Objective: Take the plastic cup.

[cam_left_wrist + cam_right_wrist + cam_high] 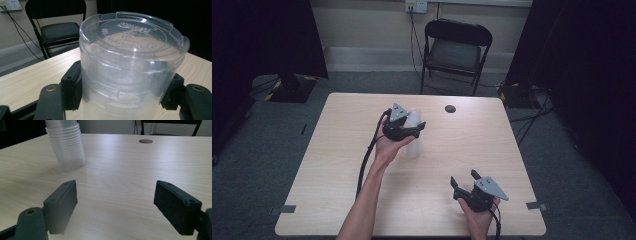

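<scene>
1. The counter is a rectangular board of pale wood laminate with fine straight grain and rounded corners; it takes the middle of the high view.
2. A stack of clear plastic cups stands upright on the counter, a little above and left of the centre of the high view. The plastic is thin, glossy and see-through, and the nested rims make close horizontal ridges down the side, seen at the upper left of the right gripper view.
3. In the left gripper view the top of the stack is in the centre of the frame. It is round with a raised rim, and small embossed letters show on the flat top, too faint to read.
4. The left tongs are of matte black plastic with flat rectangular pads and a grey three-cornered plate on top. The pads stand on both sides of the stack, against its wall, so the tongs grip the stack of cups.
5. The right tongs are at the lower right of the high view, well apart from the stack. Their two black blocky pads stand wide apart with bare wood between them, so they are open and hold nothing.
6. A small dark round hole is in the counter near its far edge, to the right of the stack.
7. A black folding chair with a padded seat and thin metal legs stands behind the counter, at the top centre of the high view.
</scene>
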`<state>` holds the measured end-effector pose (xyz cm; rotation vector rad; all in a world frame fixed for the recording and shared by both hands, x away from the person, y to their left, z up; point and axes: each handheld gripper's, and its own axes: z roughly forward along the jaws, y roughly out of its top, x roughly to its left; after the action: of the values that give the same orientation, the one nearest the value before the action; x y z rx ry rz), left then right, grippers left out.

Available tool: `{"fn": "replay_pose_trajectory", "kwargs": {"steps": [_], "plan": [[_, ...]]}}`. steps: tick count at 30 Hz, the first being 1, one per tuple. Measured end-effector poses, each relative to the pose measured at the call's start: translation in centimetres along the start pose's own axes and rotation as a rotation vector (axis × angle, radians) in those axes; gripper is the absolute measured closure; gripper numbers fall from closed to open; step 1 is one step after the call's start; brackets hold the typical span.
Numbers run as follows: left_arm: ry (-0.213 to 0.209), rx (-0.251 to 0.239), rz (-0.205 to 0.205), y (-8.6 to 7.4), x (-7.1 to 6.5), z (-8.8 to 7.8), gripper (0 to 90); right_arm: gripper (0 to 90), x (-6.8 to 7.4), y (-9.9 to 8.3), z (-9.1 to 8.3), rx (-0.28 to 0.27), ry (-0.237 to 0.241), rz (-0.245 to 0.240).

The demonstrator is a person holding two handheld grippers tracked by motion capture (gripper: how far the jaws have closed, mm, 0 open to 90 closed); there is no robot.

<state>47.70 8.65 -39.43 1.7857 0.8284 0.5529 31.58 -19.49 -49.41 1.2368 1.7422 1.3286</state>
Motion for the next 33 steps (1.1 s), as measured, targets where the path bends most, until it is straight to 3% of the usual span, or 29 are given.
{"fn": "replay_pose_trajectory", "kwargs": {"steps": [8,33], "plan": [[-0.004,-0.028,-0.014,0.2,0.1,-0.2,35.6,18.4,0.1,0.0,0.0,0.002,-0.003,-0.004],[0.015,-0.098,0.009,1.9,-0.3,-1.4,37.4,19.0,0.1,0.0,0.0,-0.003,-0.007,0.000]]}}
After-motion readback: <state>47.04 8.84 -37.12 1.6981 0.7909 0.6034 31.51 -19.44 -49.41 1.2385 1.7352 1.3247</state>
